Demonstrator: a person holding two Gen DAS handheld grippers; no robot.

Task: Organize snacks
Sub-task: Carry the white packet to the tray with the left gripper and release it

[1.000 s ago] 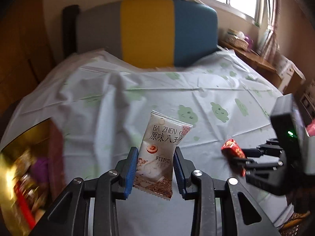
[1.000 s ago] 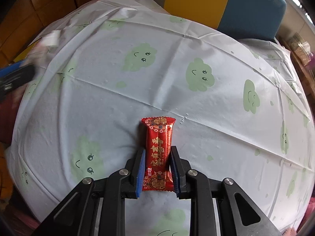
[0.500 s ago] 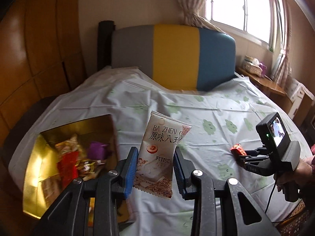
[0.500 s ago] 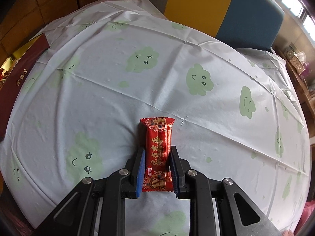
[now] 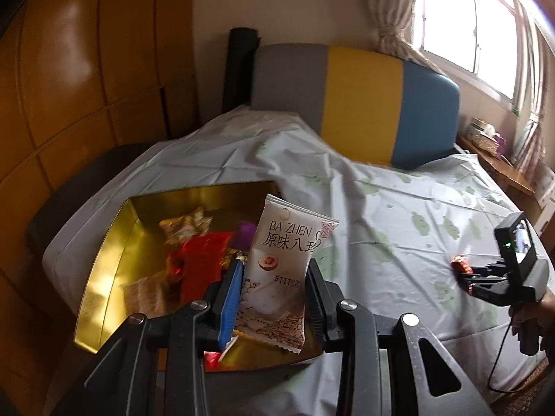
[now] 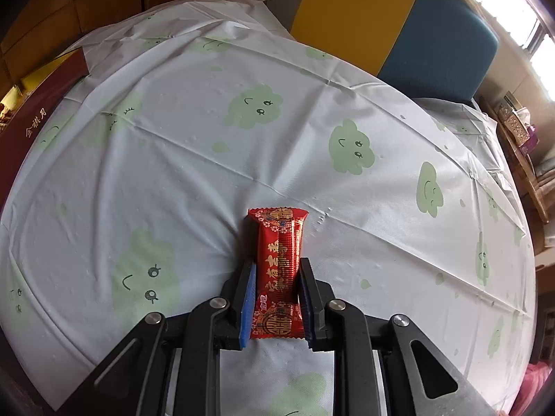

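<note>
In the left wrist view, a white snack packet (image 5: pixel 279 270) is clamped between the fingers of the left gripper (image 5: pixel 274 298), its long axis running forward along the fingers and leaning a little to the right. An open gold box (image 5: pixel 104 263) lies directly beneath and ahead-left of the packet, and loose sweets (image 5: pixel 194 242) are seen inside it. The packet is judged to hang over the near right part of the box, so the drop would call for little more than a release, perhaps with a slight shift left toward the middle. Far to the right, the right gripper (image 5: pixel 466 274) is seen above the tablecloth (image 5: pixel 381 208), well apart from the box.

In the right wrist view, a red candy bar (image 6: pixel 279 270) is held tight between the fingers of the right gripper (image 6: pixel 277 298), its long axis pointing straight ahead. Only the dark red outer wall of the box (image 6: pixel 31 118) is visible, at the far left edge of the cloth (image 6: pixel 208 138). The box is thus judged nearer to the left gripper; a long sideways carry to the left would be needed for the bar.
</note>
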